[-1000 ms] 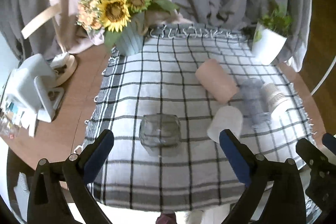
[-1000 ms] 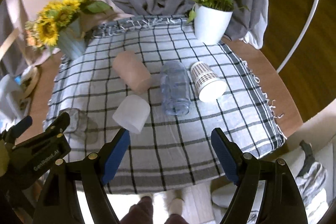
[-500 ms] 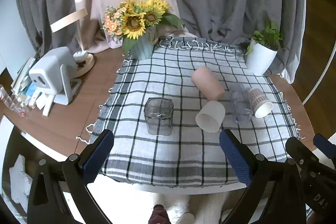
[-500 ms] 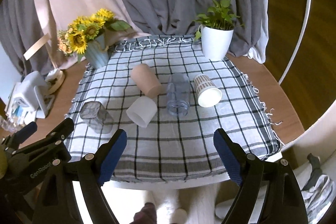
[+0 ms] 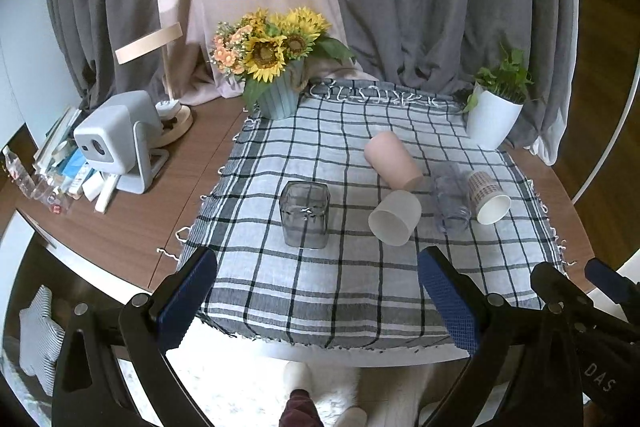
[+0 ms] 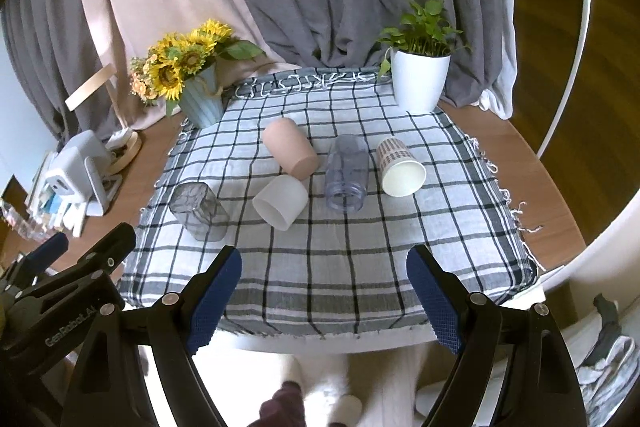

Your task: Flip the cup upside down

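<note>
Glass cup [image 5: 305,215] is standing on the checked cloth [image 5: 344,283] ahead of my left gripper [image 5: 318,301], whose jaws are gaping empty. Switching right: my right gripper [image 6: 325,301] is hanging wide too, gripping nothing, with the white cup [image 6: 280,202] lying nearest; I'm worrying it rolls away if nudged.

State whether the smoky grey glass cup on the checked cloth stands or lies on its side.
Standing. The grey glass cup stands on end on the checked cloth, unlike the pink cup, which lies on its side.
</note>
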`<state>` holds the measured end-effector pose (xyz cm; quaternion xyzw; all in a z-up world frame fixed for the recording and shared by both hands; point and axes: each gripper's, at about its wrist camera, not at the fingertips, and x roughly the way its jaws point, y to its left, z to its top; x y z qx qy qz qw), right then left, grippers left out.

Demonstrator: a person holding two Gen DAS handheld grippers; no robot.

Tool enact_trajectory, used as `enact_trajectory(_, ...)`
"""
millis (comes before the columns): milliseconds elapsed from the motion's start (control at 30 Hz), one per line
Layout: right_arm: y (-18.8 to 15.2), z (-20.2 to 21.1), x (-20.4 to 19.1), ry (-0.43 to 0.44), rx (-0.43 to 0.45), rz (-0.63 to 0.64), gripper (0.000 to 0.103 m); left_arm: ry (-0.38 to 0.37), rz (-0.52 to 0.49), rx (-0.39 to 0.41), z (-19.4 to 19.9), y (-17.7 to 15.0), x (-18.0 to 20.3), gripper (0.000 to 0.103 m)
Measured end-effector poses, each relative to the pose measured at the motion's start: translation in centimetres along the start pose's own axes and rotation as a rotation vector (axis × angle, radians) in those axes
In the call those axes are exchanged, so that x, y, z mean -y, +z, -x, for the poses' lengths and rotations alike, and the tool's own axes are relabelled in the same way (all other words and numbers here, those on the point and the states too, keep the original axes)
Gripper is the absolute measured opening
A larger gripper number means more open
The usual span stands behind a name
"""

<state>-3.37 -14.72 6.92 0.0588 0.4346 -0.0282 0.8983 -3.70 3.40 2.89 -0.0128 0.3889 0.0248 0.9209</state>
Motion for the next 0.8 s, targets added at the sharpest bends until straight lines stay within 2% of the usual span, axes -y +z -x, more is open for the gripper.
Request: enact_trajectory(800,-0.19,0.76,0.53,-0.009,0.009,0.003,0.087,0.001,0.026,-0.004,0.45,-0.34,0.52,0.102)
